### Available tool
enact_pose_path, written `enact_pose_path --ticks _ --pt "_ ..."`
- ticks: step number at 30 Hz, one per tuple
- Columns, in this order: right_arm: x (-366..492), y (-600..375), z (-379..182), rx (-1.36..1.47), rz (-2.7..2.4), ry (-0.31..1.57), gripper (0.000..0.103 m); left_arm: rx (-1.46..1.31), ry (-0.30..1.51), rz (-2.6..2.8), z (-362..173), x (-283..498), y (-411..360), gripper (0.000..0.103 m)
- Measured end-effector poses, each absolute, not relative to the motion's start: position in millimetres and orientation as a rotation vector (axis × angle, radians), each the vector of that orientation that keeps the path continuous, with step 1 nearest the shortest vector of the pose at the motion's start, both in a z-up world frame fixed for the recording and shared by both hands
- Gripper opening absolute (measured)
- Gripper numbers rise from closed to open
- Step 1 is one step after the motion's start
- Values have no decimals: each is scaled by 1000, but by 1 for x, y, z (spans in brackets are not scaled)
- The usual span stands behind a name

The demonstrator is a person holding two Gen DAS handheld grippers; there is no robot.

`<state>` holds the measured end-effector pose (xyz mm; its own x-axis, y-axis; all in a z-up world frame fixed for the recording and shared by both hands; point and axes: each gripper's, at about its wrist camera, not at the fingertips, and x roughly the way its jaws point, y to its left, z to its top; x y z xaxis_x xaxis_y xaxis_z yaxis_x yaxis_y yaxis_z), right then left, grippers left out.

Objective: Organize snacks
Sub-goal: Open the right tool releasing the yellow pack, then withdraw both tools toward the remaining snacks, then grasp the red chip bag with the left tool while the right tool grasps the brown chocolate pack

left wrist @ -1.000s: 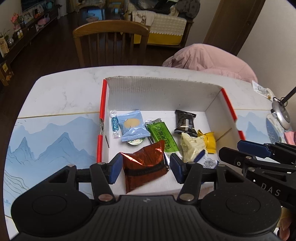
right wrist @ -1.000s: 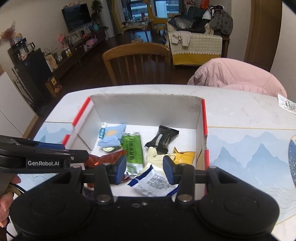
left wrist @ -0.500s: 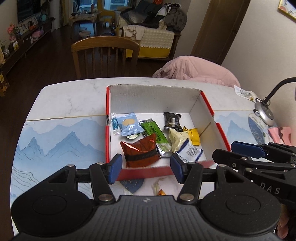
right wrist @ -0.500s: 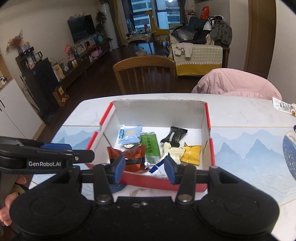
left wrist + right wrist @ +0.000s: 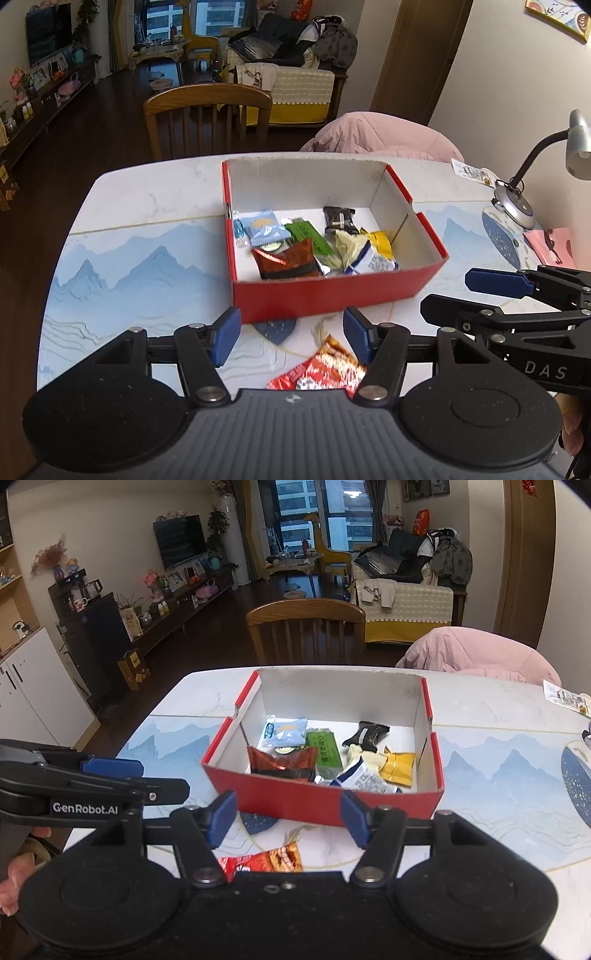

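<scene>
Two grippers: left gripper [image 5: 291,334] and right gripper [image 5: 288,818], jaws opening, nothing between them.
Snacks [image 5: 317,247]: lying in the red box [image 5: 332,291].
Red packet [image 5: 321,369]: on the table [image 5: 147,236], in front of the box.

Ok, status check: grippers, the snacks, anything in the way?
Left gripper and right gripper both opening, nothing between the jaws. Red box holds several snacks. Red packet on the table outside it. Path clear.
</scene>
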<state>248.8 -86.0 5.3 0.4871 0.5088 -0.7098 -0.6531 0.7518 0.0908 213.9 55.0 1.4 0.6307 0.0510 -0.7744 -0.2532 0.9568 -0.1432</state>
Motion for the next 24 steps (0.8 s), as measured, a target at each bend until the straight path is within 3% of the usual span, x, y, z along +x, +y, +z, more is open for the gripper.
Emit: enact_pose_path --ticks 8,13,15,24 --pt "234 -98 -15 -213 695 798 84 -265 912 152 -21 192 54 69" --pt "232 -106 -36 -271 697 819 90 -267 923 146 -38 185 53 73" --pt "233 -109 -46 -296 697 832 97 -292 937 140 -45 184 55 74" --pt "239 -126 -93 -339 697 886 96 -315 966 190 -78 181 50 74"
